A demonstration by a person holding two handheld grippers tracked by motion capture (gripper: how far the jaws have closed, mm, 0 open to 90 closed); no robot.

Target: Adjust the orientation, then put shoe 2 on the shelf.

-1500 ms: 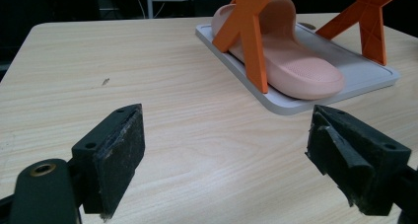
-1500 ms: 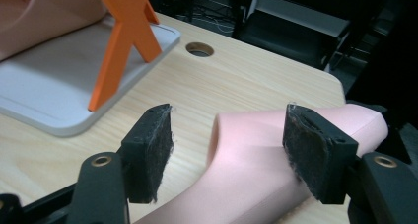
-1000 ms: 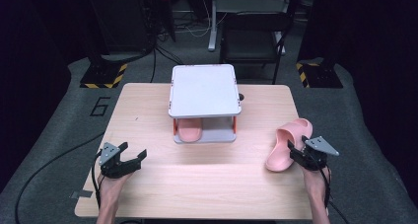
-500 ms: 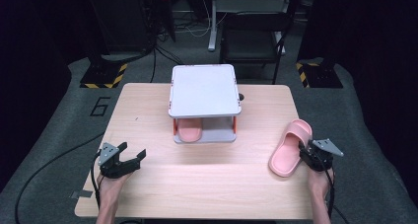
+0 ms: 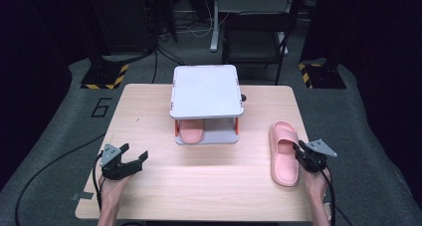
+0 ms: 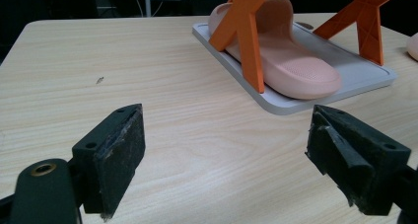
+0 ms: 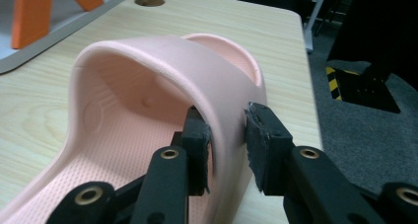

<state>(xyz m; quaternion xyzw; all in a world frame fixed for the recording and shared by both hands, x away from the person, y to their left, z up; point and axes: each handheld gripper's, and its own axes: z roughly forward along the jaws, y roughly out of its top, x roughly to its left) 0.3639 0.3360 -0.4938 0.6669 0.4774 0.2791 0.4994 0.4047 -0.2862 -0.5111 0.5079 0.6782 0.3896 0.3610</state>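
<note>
- The right gripper [image 5: 302,155] has just been closing and pinches the strap of the pink slipper [image 5: 283,154], right of the rack [image 5: 205,91].
- The left gripper [image 5: 130,162] stands wide, holding nothing, left of the rack.

1. High view: fixed above the person's edge of the bench [image 5: 209,186], facing forward and down. Far off; takes in the whole benchtop, the dark floor around it, and both forearms entering at the bottom.
2. Left gripper view: rides low, just above the benchtop, looking along its two black jaws toward the two-tier rack [image 6: 300,93]. Near range; the rack's orange legs and the pink slipper on the lower tray [image 6: 291,61] sit at the top.
3. Right gripper view: very close, aimed along its jaws at the loose pink slipper [image 7: 148,110]; the bench's far edge lies behind.
4. Shared: the rack [image 5: 206,104] appears in all three.
</note>
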